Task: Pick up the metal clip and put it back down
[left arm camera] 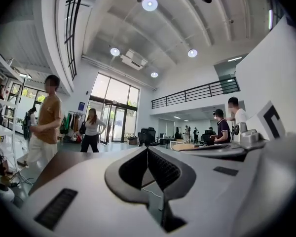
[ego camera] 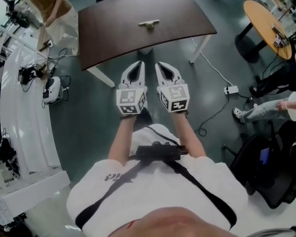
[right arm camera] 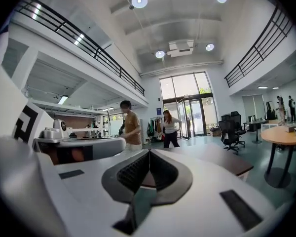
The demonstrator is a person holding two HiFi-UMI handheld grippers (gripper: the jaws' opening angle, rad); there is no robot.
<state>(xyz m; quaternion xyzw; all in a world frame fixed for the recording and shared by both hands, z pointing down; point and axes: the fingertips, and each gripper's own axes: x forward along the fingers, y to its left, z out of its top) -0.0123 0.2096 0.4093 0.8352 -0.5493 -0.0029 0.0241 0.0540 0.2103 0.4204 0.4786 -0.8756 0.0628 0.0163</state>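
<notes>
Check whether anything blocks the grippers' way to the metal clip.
Nothing visible does. The metal clip lies alone on the dark table; the left gripper and right gripper, both shut, hang short of its near edge.

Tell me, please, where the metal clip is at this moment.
In the head view, the metal clip lies near the middle of the dark brown table, ahead of the left gripper and the right gripper, touched by neither.
</notes>
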